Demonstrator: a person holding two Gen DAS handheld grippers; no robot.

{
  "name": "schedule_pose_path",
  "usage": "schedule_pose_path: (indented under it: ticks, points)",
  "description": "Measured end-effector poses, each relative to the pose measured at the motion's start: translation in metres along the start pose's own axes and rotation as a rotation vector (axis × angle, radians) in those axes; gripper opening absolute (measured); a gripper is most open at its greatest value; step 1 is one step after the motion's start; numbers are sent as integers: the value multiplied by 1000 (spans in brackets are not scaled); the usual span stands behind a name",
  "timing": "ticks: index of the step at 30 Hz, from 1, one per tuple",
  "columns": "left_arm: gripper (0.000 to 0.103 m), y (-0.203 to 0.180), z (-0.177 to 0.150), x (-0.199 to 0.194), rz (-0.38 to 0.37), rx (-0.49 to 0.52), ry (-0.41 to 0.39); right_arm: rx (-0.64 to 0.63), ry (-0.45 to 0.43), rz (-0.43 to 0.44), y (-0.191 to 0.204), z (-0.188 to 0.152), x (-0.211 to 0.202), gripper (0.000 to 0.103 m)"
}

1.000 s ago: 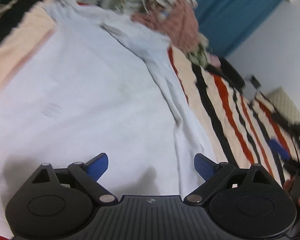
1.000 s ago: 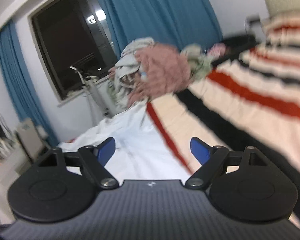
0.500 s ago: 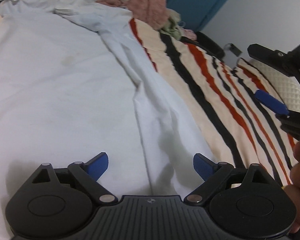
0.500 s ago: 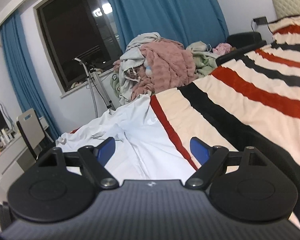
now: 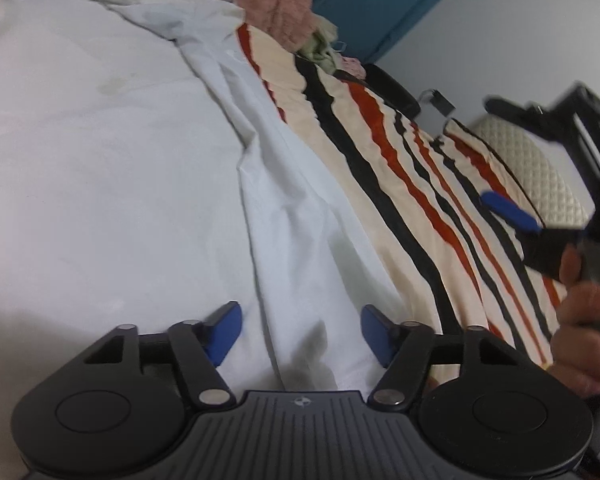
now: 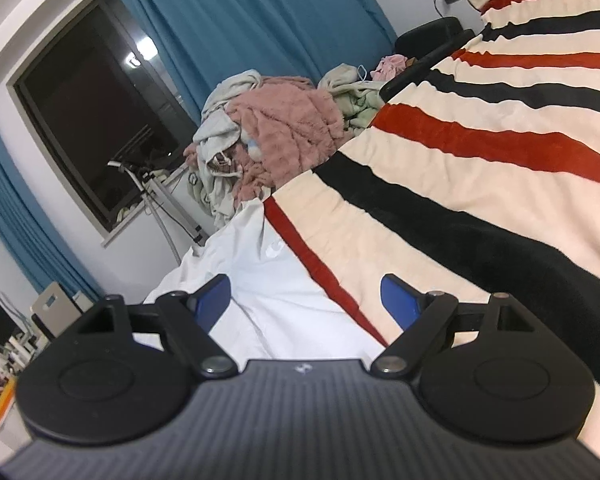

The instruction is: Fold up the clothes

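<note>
A white shirt (image 5: 120,168) lies spread flat on a blanket (image 5: 400,168) striped in cream, red and black. My left gripper (image 5: 300,330) sits low over the shirt's right edge. Its jaws are closing, and a raised fold of the white cloth runs between the blue fingers (image 5: 224,332) without touching the pads. My right gripper (image 6: 306,304) is open above the shirt's (image 6: 276,292) side hem and the blanket (image 6: 480,168), with nothing gripped. In the left wrist view a hand (image 5: 584,320) holds the right gripper, and one of that gripper's blue fingers (image 5: 508,212) shows at the right.
A heap of unfolded clothes (image 6: 284,132), with a pink fleece on top, sits at the far end of the bed. Behind it are blue curtains (image 6: 252,12) and a dark window (image 6: 96,120). A quilted headboard (image 5: 532,168) stands at the right, and a chair (image 6: 56,304) at the left.
My left gripper has sunk towards the shirt's right edge, and its fingers have drawn closer together around the fold. My right gripper has rolled, so its view now tilts.
</note>
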State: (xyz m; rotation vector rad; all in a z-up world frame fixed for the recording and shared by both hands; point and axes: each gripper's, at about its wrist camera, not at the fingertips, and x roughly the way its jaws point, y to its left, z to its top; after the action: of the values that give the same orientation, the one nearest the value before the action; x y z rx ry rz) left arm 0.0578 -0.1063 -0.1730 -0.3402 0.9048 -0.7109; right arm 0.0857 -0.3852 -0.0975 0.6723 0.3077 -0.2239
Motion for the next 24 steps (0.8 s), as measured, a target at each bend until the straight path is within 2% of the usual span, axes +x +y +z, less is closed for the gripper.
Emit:
schedule_pose_path:
  ticks: [1, 3, 4, 6, 16, 20, 22, 23, 24]
  points:
    - [42, 0, -1, 2, -6, -2, 10, -5, 3, 3, 1, -1, 0, 84]
    - [10, 0, -4, 4, 8, -1, 20, -14, 10, 7, 3, -2, 1, 84]
    - [6, 0, -3, 3, 23, 4, 14, -17, 13, 7, 4, -3, 1, 84]
    - [4, 0, -2, -1, 45, 8, -4, -23, 18, 4, 4, -3, 2, 84]
    - [0, -5, -2, -71, -67, -101, -172, -30, 34, 0, 5, -3, 3, 84]
    - [0, -5, -4, -75, -46, -113, -159, -21, 35, 5, 4, -2, 2, 84]
    - [7, -6, -6, -61, -27, -107, -102, -16, 37, 9, 3, -2, 2, 84]
    - [15, -5, -8, -53, -17, -102, -71, -15, 40, 10, 4, -3, 2, 84]
    - [28, -5, -9, -45, -2, -98, -47, -15, 43, 12, 4, -3, 2, 84]
